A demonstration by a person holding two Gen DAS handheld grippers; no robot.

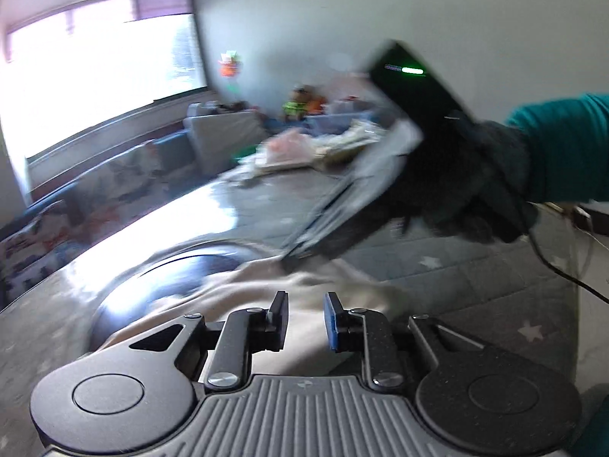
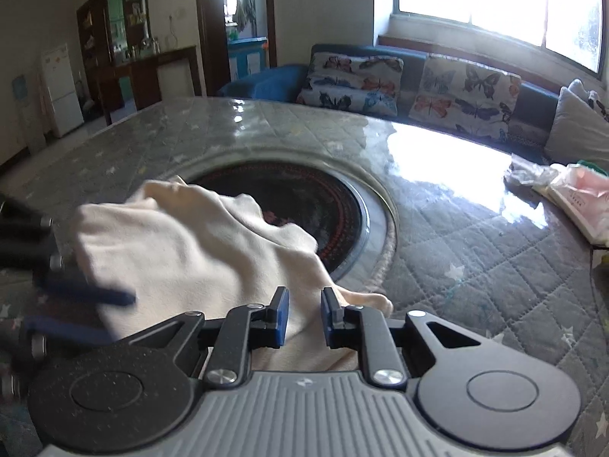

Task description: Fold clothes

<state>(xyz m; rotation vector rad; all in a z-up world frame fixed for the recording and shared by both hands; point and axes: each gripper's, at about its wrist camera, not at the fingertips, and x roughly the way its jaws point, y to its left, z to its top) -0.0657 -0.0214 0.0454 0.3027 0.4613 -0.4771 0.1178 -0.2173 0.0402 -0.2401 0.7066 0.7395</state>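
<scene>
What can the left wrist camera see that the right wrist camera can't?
Only the left wrist view shows the gloved hand with a teal sleeve, holding the right hand-held gripper, and a toy pile by the wall.

Only the right wrist view shows the butterfly cushions sharply, a white fridge, and the left hand-held gripper from the side.

Both show the cream garment lying rumpled on the quilted table beside its dark round inset.

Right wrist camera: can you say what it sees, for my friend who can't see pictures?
A crumpled cream cloth lies on a grey quilted table, partly covering a round black burner. The open right gripper is just above it, and the left gripper comes in blurred from the left.
</scene>
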